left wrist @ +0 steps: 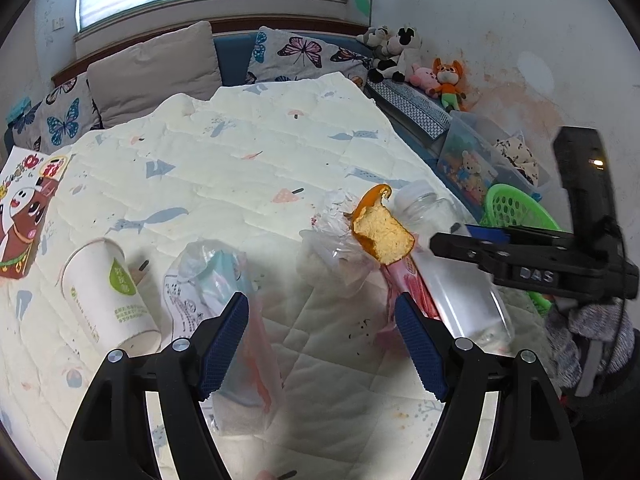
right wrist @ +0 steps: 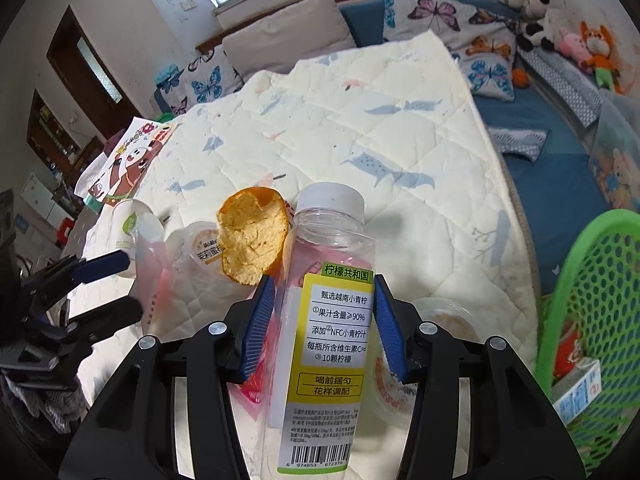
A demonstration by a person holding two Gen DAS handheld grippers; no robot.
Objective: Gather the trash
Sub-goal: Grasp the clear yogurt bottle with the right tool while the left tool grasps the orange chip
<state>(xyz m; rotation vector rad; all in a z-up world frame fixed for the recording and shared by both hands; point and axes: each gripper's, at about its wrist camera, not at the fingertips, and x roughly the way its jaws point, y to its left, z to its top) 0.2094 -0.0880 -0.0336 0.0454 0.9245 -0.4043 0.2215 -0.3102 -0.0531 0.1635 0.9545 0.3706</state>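
Two claws reach over a big quilt with little blue fish on it. The quilt is white and soft, and the trash lies on it.

A green basket with holes stands at the right side of the quilt. A small carton lies inside it.

The right claw grips a clear plastic bottle. Its blue pads press on both sides of the bottle, right at the yellow and white label. The bottle has a white cap and points away from the claw. No earlier picture shows how the claw moved.

A paper cup lies tipped on its side at the left of the quilt. It is white with a green leaf mark.

The left claw is wide open. Nothing is held in it. A clear plastic bag lies by its left pad, and I cannot tell if they touch.

An orange peel lies just beside the bottle, with its pale inside showing. It rests on some crinkly clear plastic.

A small plastic jelly cup sits on the quilt just to the right of the bottle.
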